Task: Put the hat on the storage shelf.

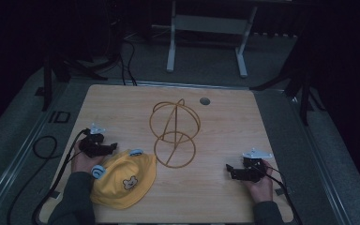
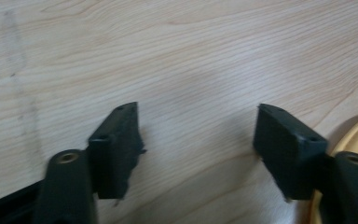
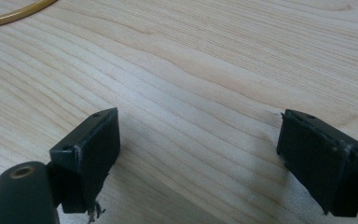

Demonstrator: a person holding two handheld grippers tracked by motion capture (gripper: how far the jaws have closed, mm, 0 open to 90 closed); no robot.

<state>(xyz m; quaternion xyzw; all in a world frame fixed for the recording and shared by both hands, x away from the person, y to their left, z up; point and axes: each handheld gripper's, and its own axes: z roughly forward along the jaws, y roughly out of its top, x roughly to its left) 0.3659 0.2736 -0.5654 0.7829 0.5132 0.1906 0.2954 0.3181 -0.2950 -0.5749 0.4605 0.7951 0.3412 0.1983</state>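
Yellow hat (image 1: 124,180): flat on the bench (image 1: 225,122), at the near left edge – bear patch up, brim toward the wire stand.
Wire stand (image 1: 174,133): gold hoops on a ring base, mid-bench, just beyond the hat and up-right of it; nothing on it yet.
Left tongs (image 1: 112,147): just up-left of the hat, tips pointing right along its far rim; jaws wide apart, nothing between them.
Right tongs (image 1: 228,167): well right of the hat, past the stand's base, tips pointing left; jaws likewise spread and empty.
Key relation: hat lies right and slightly nearward of the left tongs, nearly touching – left hand (image 1: 82,161) far closer than right hand (image 1: 260,185); likely first grip there, on the rim.
Left gripper view: bare wood between the jaws, a yellow sliver of hat (image 2: 354,135) at the right edge.
Right gripper view: bare wood too, a curve of the stand's ring (image 3: 14,16) at upper left.
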